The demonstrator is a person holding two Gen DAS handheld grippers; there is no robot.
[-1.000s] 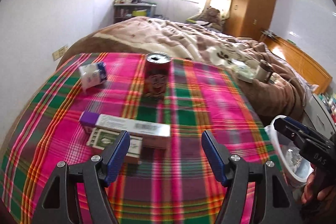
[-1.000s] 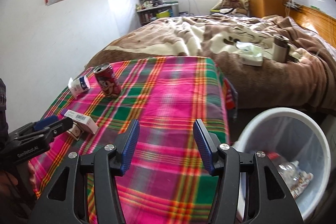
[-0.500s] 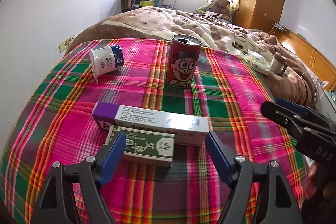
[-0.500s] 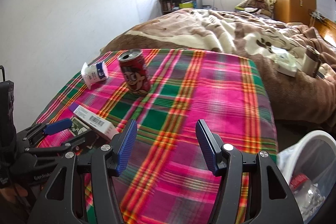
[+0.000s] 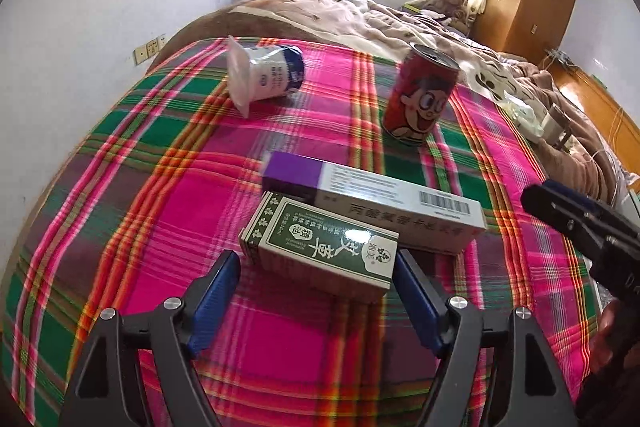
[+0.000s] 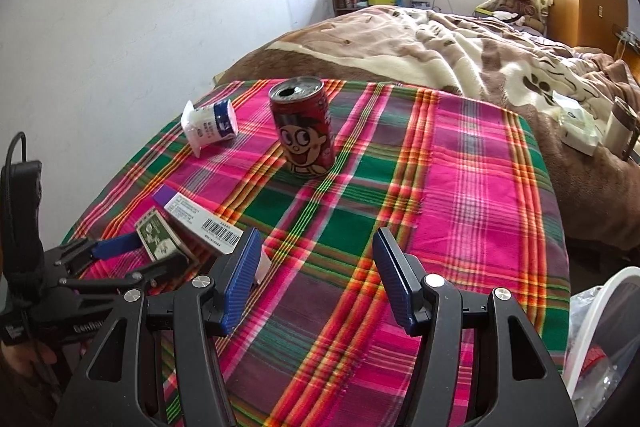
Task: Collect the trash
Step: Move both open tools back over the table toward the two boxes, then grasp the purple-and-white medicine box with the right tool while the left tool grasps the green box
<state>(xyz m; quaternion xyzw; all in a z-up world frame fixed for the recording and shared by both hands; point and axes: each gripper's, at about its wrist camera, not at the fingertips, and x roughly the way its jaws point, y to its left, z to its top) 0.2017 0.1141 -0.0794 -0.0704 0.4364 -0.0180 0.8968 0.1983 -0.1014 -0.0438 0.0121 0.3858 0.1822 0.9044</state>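
Plaid cloth (image 5: 132,227) covers the table. Far left, yogurt cup (image 5: 266,75) lies on its side. Left gripper (image 5: 316,291) has just been opening; jaws wide, straddling the near end of the green box (image 5: 324,247), pads not pressing it. Purple-and-white box (image 5: 372,199) lies touching the green box, just behind it. Red can (image 6: 304,129) stands upright farther back, top open. Right gripper (image 6: 316,281) hovers over bare cloth, jaws apart, nothing between them. Bin (image 6: 592,327) with trash sits at the far right past the table edge.
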